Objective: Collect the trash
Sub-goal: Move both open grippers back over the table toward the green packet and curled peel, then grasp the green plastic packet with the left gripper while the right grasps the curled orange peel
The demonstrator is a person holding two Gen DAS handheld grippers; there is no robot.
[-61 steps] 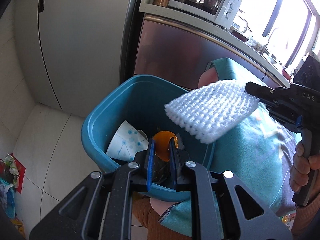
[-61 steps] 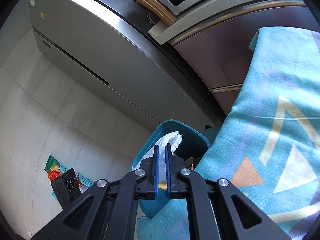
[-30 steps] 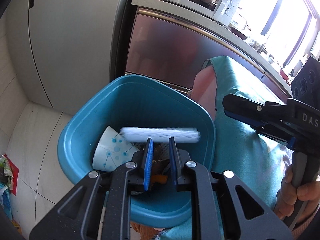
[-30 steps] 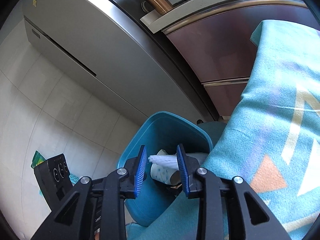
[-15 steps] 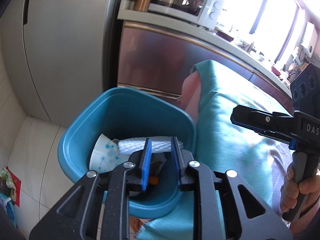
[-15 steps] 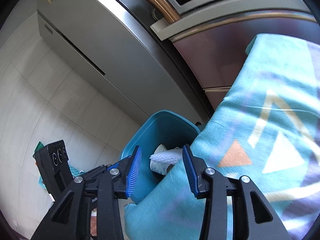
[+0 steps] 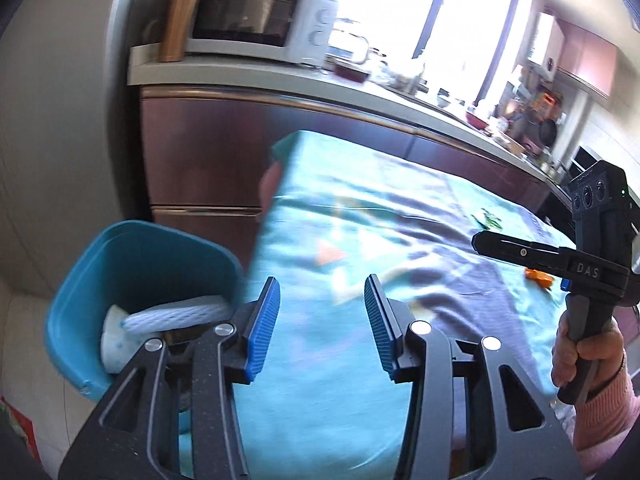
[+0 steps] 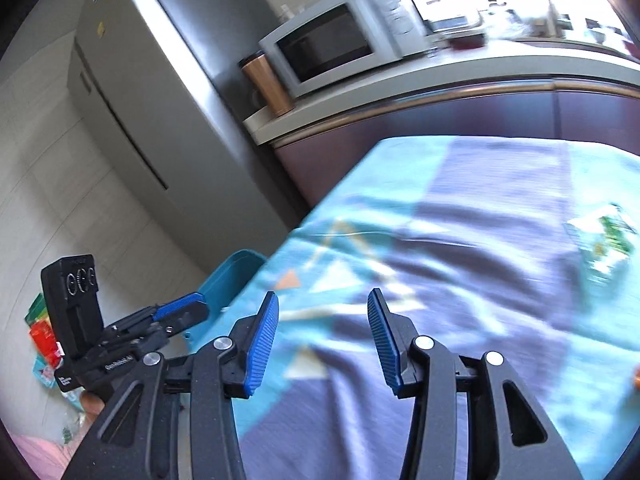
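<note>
We are facing a kitchen counter with a microwave (image 7: 256, 20), above a table draped in a turquoise cloth (image 7: 360, 240). Both grippers have swung from the blue bin (image 7: 132, 256) toward the cloth. The left gripper (image 7: 322, 326) and right gripper (image 8: 322, 338) are gaping wide, empty. The white foam net (image 7: 176, 314) is lying inside the bin, left of the table edge.

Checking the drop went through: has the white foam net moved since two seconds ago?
Yes. The white foam net went from the right tongs, above the blue bin's rim, down into the bin, where it lies now.
</note>
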